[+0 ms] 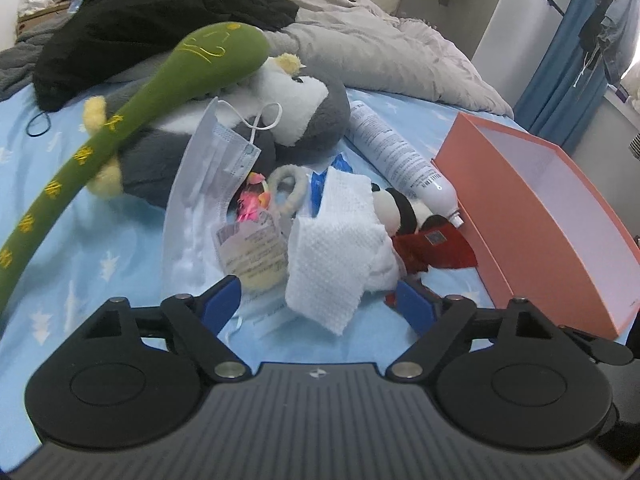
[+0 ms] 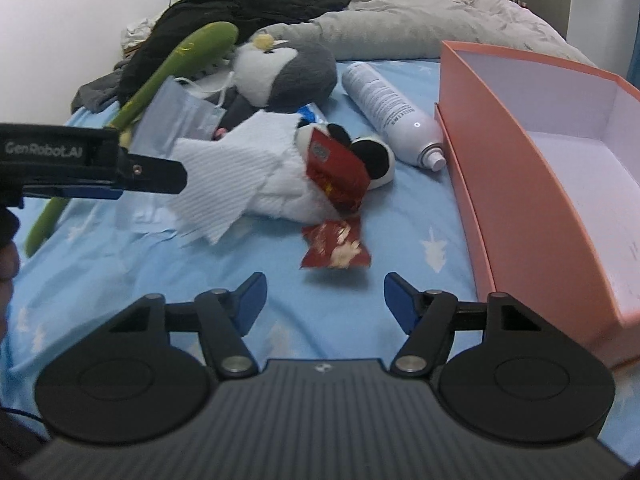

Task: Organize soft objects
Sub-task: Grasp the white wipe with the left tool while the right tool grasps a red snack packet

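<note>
Right wrist view: a bed with a blue star-print sheet (image 2: 400,216) holds a pile of soft toys (image 2: 288,68) mid-bed, an orange box (image 2: 516,208) at its right edge. Both the left gripper (image 1: 318,300) and the right gripper (image 2: 324,300) are parted, gripping nothing.

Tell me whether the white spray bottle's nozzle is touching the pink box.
Cannot tell. In the right wrist view the spray bottle ends right beside the pink box wall, and in the left wrist view its nozzle meets the wall's edge, but neither shows a clear contact or gap.
</note>
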### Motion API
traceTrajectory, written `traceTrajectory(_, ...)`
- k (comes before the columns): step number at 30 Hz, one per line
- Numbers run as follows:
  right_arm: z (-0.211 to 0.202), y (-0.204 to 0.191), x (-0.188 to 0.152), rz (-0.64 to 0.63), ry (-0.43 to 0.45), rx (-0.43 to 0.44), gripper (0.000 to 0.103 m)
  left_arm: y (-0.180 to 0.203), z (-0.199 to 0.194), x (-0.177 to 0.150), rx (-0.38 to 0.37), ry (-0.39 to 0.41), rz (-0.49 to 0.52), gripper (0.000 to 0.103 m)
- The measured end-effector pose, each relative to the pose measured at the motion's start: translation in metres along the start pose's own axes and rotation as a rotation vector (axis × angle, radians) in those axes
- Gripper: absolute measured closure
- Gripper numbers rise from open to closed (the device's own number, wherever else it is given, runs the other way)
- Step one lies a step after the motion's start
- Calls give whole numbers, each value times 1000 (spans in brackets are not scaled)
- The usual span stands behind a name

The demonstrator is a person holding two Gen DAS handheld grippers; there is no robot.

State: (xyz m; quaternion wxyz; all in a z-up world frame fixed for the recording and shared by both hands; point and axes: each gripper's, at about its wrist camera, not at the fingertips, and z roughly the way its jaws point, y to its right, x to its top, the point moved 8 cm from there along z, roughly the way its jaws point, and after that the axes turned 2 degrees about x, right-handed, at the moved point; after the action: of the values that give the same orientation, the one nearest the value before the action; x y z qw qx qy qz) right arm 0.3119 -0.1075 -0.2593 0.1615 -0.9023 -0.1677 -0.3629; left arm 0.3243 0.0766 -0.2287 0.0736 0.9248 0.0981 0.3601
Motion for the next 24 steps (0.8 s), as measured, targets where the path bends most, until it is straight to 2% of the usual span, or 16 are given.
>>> traceTrajectory(5,28,8,10,6,0,0,35,-3,26,12,-17,-2,-3,21)
traceTrajectory(14,63,15,21,43,-17,10,36,3,62,20,-87,-25,6,50)
traceTrajectory(16,68,12,21,40,-36,26,41,4,63,20,-88,-16,13,61)
traceTrajectory(18,71,10,21,38,-55,37,55,3,61,20,-89,-6,5,69)
traceTrajectory(19,71,9,21,32,-55,35,58,3,59,20,-84,-1,2,74)
traceTrajectory(21,68,7,22,17,-49,37,61,2,54,19,-85,0,-15,82)
traceTrajectory(23,64,5,22,16,-50,41,61,2,47,19,-86,10,-27,85)
traceTrajectory(24,62,5,22,18,-48,41,61,2,43,18,-86,16,-30,91)
